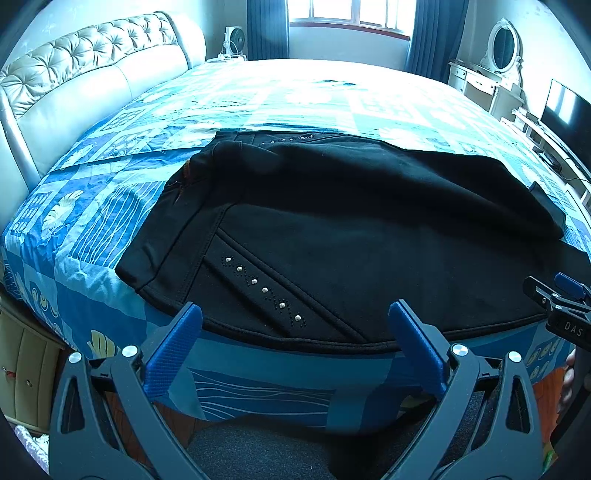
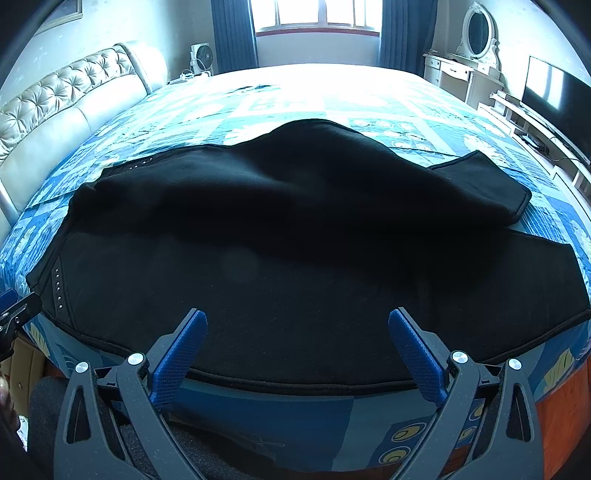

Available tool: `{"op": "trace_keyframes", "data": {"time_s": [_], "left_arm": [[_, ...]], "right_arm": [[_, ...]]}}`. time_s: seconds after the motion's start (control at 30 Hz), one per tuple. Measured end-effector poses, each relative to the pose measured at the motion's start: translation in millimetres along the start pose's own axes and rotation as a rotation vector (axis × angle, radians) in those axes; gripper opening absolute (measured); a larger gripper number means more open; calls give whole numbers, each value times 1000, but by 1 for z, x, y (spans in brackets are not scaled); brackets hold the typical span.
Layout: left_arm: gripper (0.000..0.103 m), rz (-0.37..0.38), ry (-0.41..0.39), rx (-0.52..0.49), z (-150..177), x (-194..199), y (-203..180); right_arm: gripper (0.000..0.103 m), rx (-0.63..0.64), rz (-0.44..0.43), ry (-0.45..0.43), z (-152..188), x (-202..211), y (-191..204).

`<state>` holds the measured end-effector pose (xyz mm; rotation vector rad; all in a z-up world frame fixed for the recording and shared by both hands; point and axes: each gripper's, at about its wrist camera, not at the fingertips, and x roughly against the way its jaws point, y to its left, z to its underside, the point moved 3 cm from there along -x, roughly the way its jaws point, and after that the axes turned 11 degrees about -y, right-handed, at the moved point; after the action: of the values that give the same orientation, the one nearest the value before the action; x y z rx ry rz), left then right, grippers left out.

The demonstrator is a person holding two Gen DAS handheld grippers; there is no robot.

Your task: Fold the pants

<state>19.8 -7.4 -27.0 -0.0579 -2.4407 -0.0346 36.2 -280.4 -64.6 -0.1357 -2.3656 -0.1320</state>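
Note:
Black pants [image 1: 332, 229] lie spread along the near edge of the bed [image 1: 103, 206], waistband to the left, legs running right. A row of silver studs [image 1: 264, 290] marks the near pocket. In the right wrist view the pants [image 2: 295, 258] show the far leg [image 2: 480, 184] draped over the near one. My left gripper [image 1: 295, 321] hovers open just off the near hem by the waist, holding nothing. My right gripper [image 2: 295, 328] is open at the hem further along the leg, also holding nothing. The right gripper [image 1: 561, 299] shows at the left wrist view's right edge.
The bed carries a blue patterned quilt [image 2: 332, 103] with a tufted headboard [image 1: 74, 70] at left. A window [image 1: 351, 14], a fan [image 1: 234, 40], a dresser with an oval mirror [image 1: 502, 48] and a TV [image 2: 557, 96] stand beyond. A dark phone-like object [image 1: 550, 206] lies at right.

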Motion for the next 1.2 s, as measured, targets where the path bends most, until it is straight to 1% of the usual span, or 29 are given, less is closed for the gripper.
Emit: {"op": "trace_keyframes", "data": {"time_s": [1.2], "left_arm": [[101, 1, 3, 0, 2, -1, -2]], "right_arm": [[98, 8, -25, 22, 5, -3, 6]]}}
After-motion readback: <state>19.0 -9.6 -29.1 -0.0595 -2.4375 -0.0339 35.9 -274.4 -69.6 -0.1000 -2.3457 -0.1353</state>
